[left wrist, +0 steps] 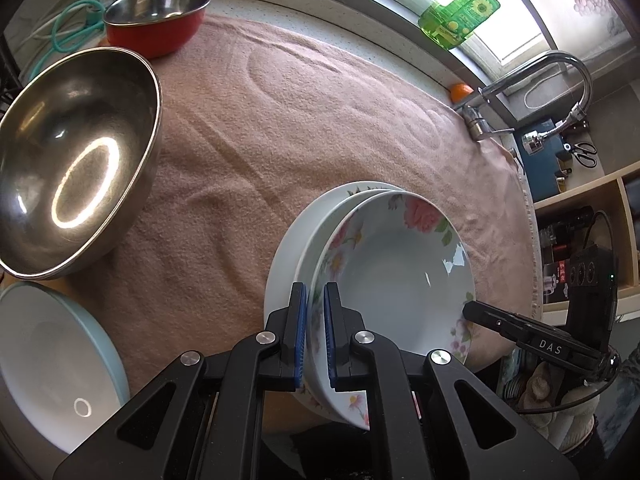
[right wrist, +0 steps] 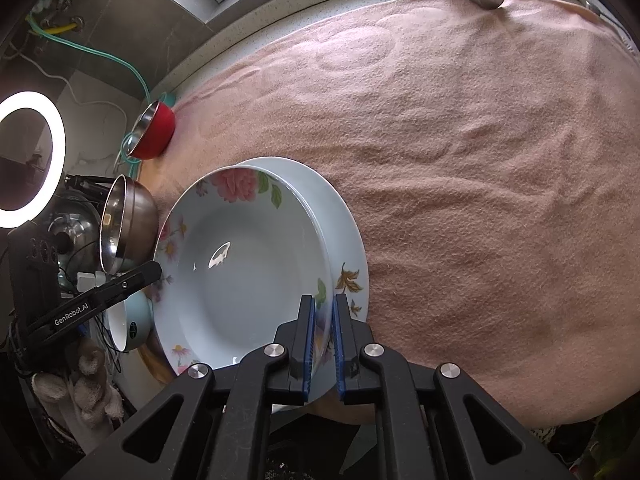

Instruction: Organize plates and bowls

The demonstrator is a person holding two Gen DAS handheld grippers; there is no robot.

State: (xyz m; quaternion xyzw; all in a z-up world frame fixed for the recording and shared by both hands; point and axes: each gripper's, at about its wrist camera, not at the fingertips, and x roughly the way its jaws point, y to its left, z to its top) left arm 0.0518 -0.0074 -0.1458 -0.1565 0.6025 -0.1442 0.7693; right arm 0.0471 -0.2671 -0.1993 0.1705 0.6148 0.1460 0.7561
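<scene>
Gripped from opposite rims: a floral plate [left wrist: 396,276], clamped on its near-left edge by the left gripper [left wrist: 315,334] and on the far side by the right gripper [right wrist: 323,344], both clenched on the rim, none slack. Held tilted just above a second, plainer plate [left wrist: 292,248] lying beneath it on the pink towel [left wrist: 280,128] spread over the tabletop. Two-sided hold probably chosen to keep the smooth glazed rim from slipping and to set the plate squarely on the one under it. Whether the two plates touch: cannot tell from either view.

Parked along the left edge, apparently out of the working space: a large steel bowl [left wrist: 72,160], a red bowl [left wrist: 156,20] farther back, a pale blue dish [left wrist: 52,368] nearest the camera. At the back, a green soap bottle [left wrist: 460,12] on the windowsill and a tap [left wrist: 540,84] by the towel's far corner. Stacking seemingly under way, bowls not yet gathered.
</scene>
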